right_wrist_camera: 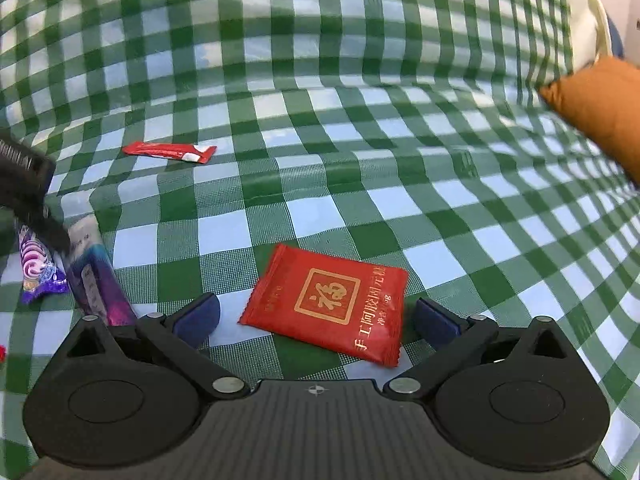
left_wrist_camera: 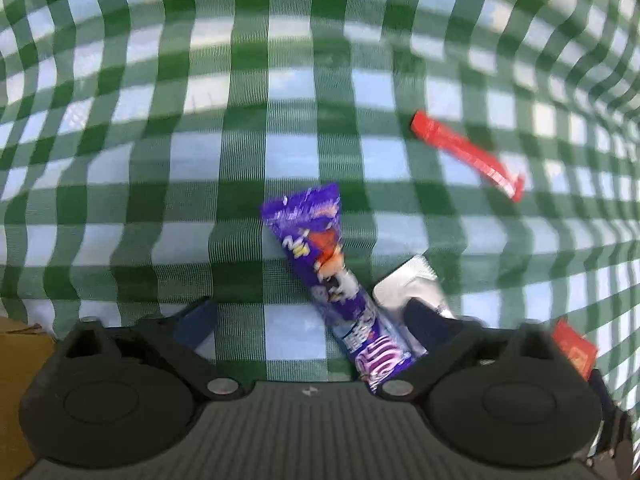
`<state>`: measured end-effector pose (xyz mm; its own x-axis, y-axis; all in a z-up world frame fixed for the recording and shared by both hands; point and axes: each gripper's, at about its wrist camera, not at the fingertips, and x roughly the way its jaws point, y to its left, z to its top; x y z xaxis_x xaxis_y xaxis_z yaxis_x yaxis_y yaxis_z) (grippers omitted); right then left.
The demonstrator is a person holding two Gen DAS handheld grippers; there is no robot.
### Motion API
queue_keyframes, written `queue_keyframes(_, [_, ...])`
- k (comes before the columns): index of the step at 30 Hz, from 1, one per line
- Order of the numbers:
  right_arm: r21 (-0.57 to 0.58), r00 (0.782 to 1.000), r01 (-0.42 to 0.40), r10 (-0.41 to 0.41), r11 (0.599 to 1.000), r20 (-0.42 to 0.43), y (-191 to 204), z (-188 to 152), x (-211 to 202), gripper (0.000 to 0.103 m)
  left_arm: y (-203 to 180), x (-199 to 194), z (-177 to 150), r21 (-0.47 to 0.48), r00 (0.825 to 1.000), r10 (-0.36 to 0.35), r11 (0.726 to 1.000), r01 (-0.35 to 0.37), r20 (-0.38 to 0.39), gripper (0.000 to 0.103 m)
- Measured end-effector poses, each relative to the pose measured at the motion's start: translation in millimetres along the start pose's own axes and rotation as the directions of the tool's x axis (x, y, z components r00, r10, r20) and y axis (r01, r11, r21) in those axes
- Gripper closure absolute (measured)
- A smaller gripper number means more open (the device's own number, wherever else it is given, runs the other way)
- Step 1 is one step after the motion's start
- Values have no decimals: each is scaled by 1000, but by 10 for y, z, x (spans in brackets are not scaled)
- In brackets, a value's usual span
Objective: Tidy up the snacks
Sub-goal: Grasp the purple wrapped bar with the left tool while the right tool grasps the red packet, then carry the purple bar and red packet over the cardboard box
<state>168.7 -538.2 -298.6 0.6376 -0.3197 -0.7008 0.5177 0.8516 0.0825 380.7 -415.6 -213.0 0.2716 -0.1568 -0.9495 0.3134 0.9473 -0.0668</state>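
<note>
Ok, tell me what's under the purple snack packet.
The purple packet lies on the green checked cloth, with a silver wrapper beside its lower half, possibly tucked partly beneath. The left gripper hides that overlap and the packet's near end.

Surface: green-and-white checked cloth (right_wrist_camera: 320, 92), rumpled in places.
Red square packet (right_wrist_camera: 326, 304): flat on the cloth, gold emblem and characters facing up.
Red stick sachet (right_wrist_camera: 170, 152): flat, well apart from the square packet.
Purple wrapper (left_wrist_camera: 324, 276): long, lying on the cloth.
Silver packet (left_wrist_camera: 408, 284): just beside the purple wrapper.
Orange cushion (right_wrist_camera: 600, 108): on the cloth's far edge.
</note>
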Motion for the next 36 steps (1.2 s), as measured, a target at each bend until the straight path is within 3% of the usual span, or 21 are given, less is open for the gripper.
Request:
queue_keyframes(1, [8, 1000, 9, -9, 1000, 18, -29, -1, -16, 22, 10, -41, 9, 8, 1000, -26, 1000, 26, -3, 61])
queue_keyframes(3, [-5, 999, 16, -16, 1000, 28, -68, 5, -75, 31, 41, -125, 33, 4, 997, -77, 997, 77, -17, 88])
queue_keyframes(4, [3, 1000, 14, -14, 1000, 27, -91, 14, -94, 36, 47, -179, 23, 4, 996, -90, 996, 91, -11, 89])
queue_keyframes(10, [68, 999, 24, -27, 997, 40, -225, 77, -423, 37, -44, -633, -139, 101, 992, -96, 991, 88, 80, 89])
queue_keyframes(19, [173, 991, -40, 17, 984, 134, -382, 115, -1503, 37, 164, -1707, -728, 140, 973, -169, 979, 148, 157, 89])
queue_keyframes(29, [144, 961, -234, 206, 961, 184, 42, -217, -3073, 36, 756, -3016, -1928, 140, 963, -174, 979, 147, 206, 89])
queue_keyframes(36, [50, 909, -400, 389, 915, 151, 588, -519, -3950, 36, 1427, -3686, -2826, 96, 962, -109, 992, 87, 252, 89])
